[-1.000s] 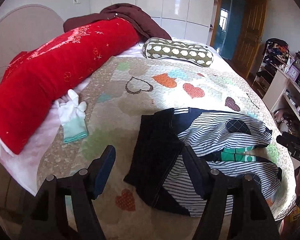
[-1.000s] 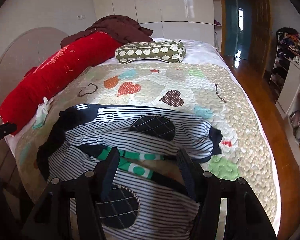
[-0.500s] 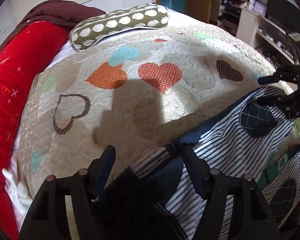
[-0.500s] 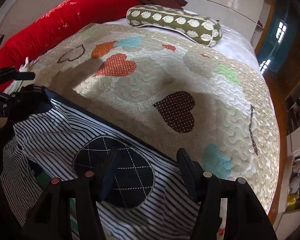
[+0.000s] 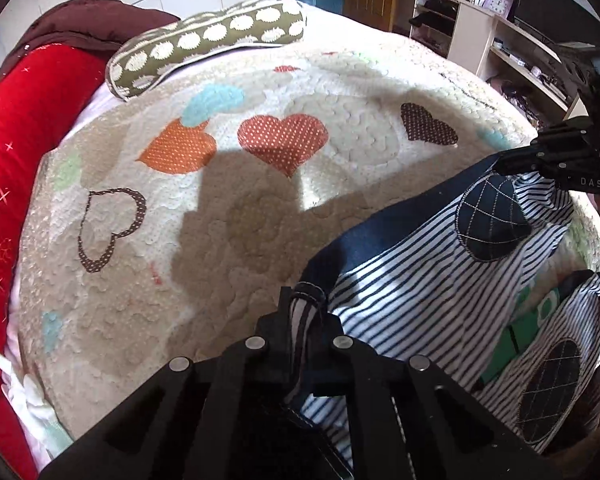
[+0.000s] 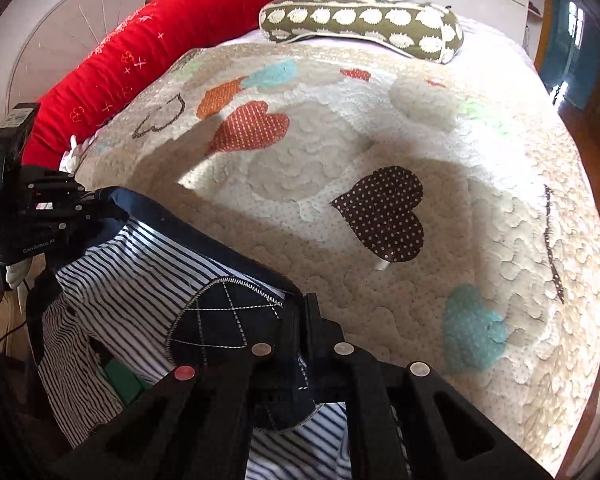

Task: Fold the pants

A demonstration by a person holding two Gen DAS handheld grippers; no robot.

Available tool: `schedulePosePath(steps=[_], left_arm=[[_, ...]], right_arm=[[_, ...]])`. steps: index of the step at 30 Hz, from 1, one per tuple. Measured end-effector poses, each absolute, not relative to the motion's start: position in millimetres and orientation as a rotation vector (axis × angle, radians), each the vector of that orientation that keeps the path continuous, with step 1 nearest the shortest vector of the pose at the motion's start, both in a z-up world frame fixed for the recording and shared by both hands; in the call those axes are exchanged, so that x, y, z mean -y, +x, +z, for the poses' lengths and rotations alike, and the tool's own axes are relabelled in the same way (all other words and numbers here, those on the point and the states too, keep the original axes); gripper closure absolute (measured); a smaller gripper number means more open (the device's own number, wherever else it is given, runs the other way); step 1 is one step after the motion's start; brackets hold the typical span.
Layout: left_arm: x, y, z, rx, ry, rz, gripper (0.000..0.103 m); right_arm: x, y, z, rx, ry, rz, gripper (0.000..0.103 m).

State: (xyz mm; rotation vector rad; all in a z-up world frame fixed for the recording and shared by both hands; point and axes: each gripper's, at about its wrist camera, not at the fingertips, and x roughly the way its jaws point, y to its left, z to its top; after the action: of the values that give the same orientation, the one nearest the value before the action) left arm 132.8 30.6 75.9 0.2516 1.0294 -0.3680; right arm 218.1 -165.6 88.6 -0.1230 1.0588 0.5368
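The pants (image 5: 412,280) are white with navy stripes, navy trim and dark checked knee patches. They hang lifted between both grippers at the near edge of the bed. My left gripper (image 5: 306,300) is shut on the navy trimmed edge at one end. My right gripper (image 6: 300,312) is shut on the same edge beside a knee patch (image 6: 220,320). Each gripper shows in the other's view: the right one (image 5: 512,166) at the right, the left one (image 6: 104,206) at the left. The lower leg with green trim (image 5: 528,332) hangs below.
The bed has a beige quilt (image 6: 340,152) with coloured hearts. A red bolster (image 6: 140,60) lies along the left side and an olive spotted pillow (image 6: 360,20) at the far end. Shelves with clutter (image 5: 500,20) stand at the right. A white glove (image 5: 32,396) lies at the bed's left edge.
Both grippers went from open above the flat pants to shut on the navy top edge, and they have raised that edge off the quilt.
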Motion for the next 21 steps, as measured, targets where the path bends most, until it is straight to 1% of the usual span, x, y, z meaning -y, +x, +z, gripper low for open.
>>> schedulePosePath(steps=[6,10,12,14,15,16,18,19,21], left_arm=[[-40.8,50.1,128.0,-0.886,0.221,-0.32,0.098],[-41.3,-4.8,132.4,-0.841,0.237,-0.298,0.098],[-42.8,-28.2,125.3,-0.854,0.251,-0.292,0.098],[-46.3,-44.6,107.1,-0.894,0.254,-0.273,0.098],[-49.3,-50.6,94.9,-0.924,0.239,-0.266,0.098],[-52.7,-55.8,81.0,-0.955,0.226,-0.248,0.095],[-57.6,-63.8,52.1,-1.019,0.243,-0.177,0.095],[-59.6,-68.3,40.6,-1.045,0.245,-0.161,0.094],[-64.5,-83.0,37.4,-1.047,0.203,-0.159,0.094]], right_arm=[[162.1,144.9,144.1,-0.948,-0.121,0.524,0.099],[159.5,83.4,151.9,-0.916,-0.103,0.524,0.099],[155.2,53.0,143.0,-0.917,-0.079,0.528,0.099],[152.5,26.3,125.7,-0.935,-0.032,0.54,0.099],[149.6,15.6,114.7,-0.95,-0.002,0.545,0.099],[149.1,6.0,103.0,-0.968,0.03,0.549,0.099],[147.6,-10.3,80.1,-1.004,0.069,0.539,0.098],[149.7,-16.1,70.9,-1.021,0.089,0.528,0.097],[156.0,-28.4,60.9,-1.027,0.134,0.501,0.095]])
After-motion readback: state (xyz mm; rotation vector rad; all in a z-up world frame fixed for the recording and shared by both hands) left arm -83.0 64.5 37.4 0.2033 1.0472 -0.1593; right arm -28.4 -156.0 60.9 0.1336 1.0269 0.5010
